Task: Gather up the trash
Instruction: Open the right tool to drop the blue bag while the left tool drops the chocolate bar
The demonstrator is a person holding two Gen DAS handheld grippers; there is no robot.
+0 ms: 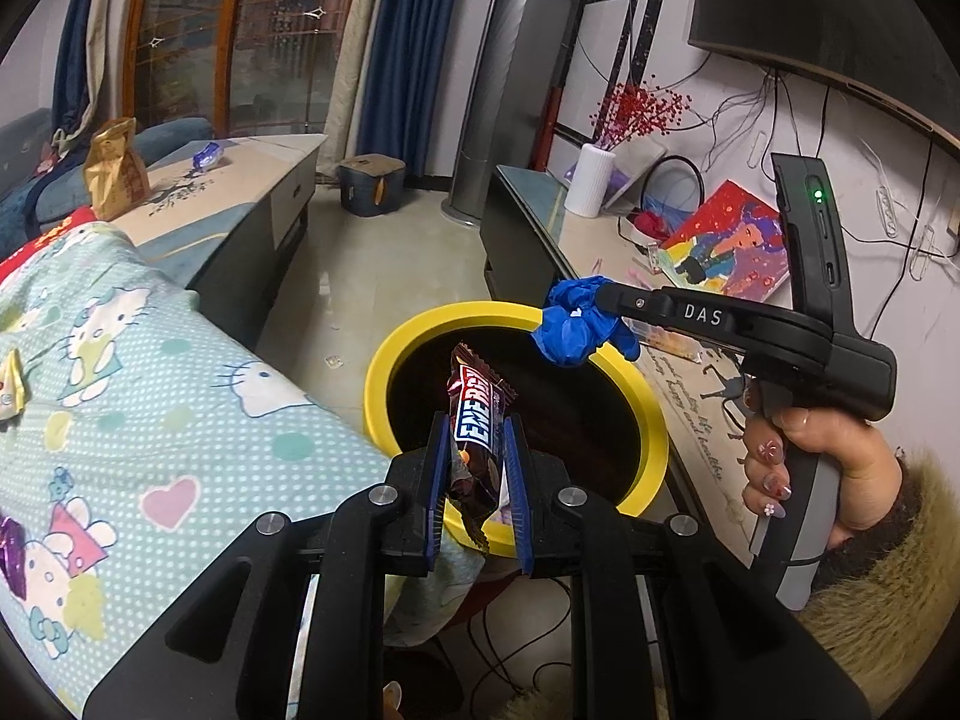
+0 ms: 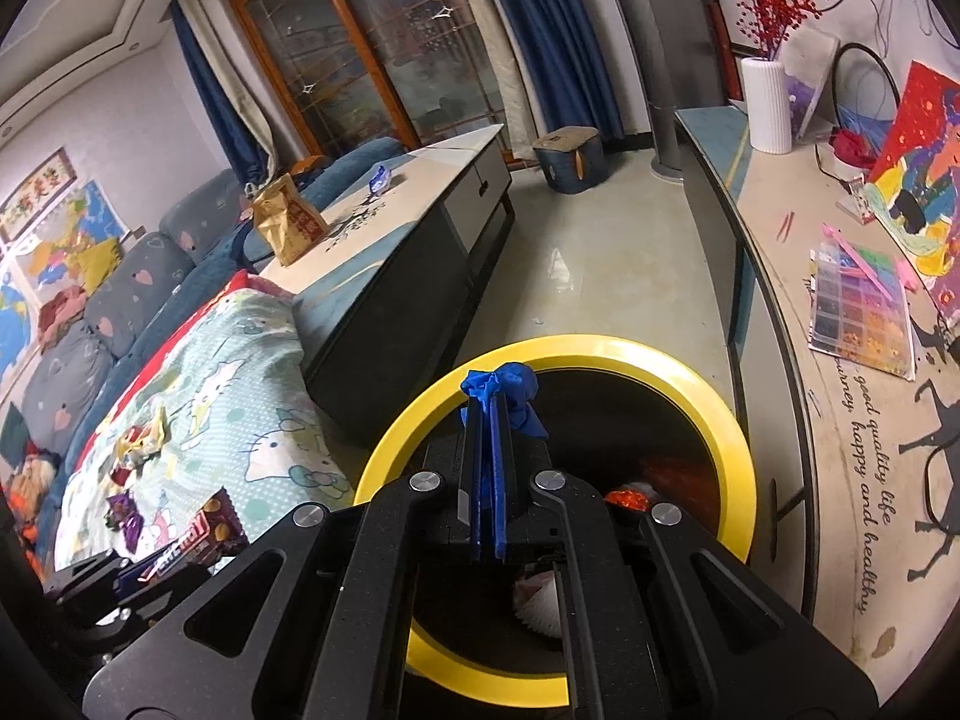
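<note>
Left hand-held gripper (image 1: 477, 456) clamps narrow on energy bar wrapper (image 1: 477, 414), yellow-rimmed bin (image 1: 384, 372) just ahead below it. Right hand-held gripper (image 2: 489, 414) pinched tight on blue crumpled trash (image 2: 510, 387), over the bin's rim.

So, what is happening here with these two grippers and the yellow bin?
A person is collecting trash with a gripper in each hand. The left gripper is shut on a snack wrapper, held over the yellow bin. The right gripper is shut on a crumpled blue scrap, also at the bin's rim. Neither piece is dropped yet. More wrappers lie on the blanket beside the bin.
</note>
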